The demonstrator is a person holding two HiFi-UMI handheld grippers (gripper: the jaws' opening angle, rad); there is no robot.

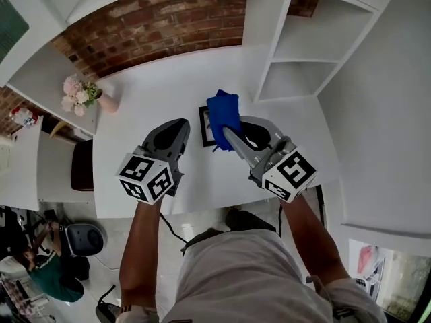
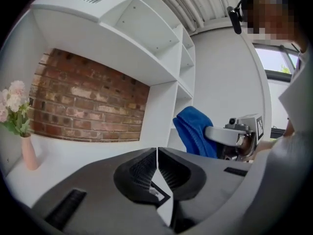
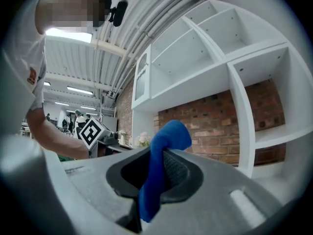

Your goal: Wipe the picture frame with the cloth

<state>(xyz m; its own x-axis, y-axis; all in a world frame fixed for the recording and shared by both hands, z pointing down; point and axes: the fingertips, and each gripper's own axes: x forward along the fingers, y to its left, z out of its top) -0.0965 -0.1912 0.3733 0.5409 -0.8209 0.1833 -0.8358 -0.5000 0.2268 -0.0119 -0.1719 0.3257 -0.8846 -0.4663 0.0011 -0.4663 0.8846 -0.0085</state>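
Observation:
A black picture frame (image 1: 205,132) lies flat on the white desk (image 1: 148,106), its right part hidden under a blue cloth (image 1: 224,112). My right gripper (image 1: 228,133) is shut on the blue cloth (image 3: 166,141), which bulges above the jaws and hangs between them. The cloth hovers over the frame; I cannot tell whether it touches. My left gripper (image 1: 180,125) is to the left of the frame, shut and holding nothing. In the left gripper view, the left gripper (image 2: 157,153) has its jaws together, with the cloth (image 2: 194,130) and the right gripper's body off to the right.
A pink vase of flowers (image 1: 82,94) stands at the desk's back left. A white shelf unit (image 1: 303,52) rises at the right, against a brick wall (image 1: 161,19). A dark chair (image 1: 82,165) sits left of the desk. The desk's front edge runs under my wrists.

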